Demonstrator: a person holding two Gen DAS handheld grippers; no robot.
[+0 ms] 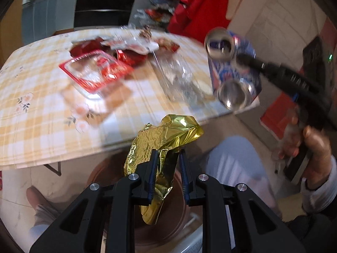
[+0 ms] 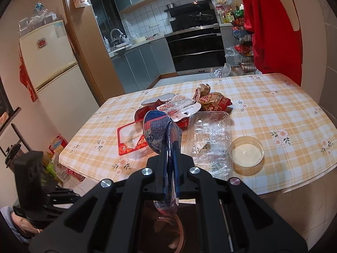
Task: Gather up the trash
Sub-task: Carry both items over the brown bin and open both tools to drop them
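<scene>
Holding both catches over the edge of the table, I have my left gripper (image 1: 168, 158) pinched on a crumpled gold foil wrapper (image 1: 166, 145) and my right gripper (image 2: 171, 147) clamped on a crushed blue can (image 2: 162, 130). The foil is feather-light and soft; it hangs limp below the pads and bunches above them, so I judge the hold in its thick middle fold to be safe, though a thin corner would likely tear or slip. The can is light too, but stiff and slick; I grip it across the flattened waist, where the dented metal gives the pads something to bite. Below both grippers a dark round opening, probably a bin (image 1: 168, 210), waits near my knees.

Farther out on the checked tablecloth (image 2: 273, 109) lies the rest: a clear plastic tray (image 2: 210, 135), springy and slippery, best taken by its rim; a red-edged lid (image 2: 130, 139); crumpled red wrappers (image 2: 212, 101), soft enough to pinch anywhere; and a shallow round dish (image 2: 247, 151) near the table's edge.
</scene>
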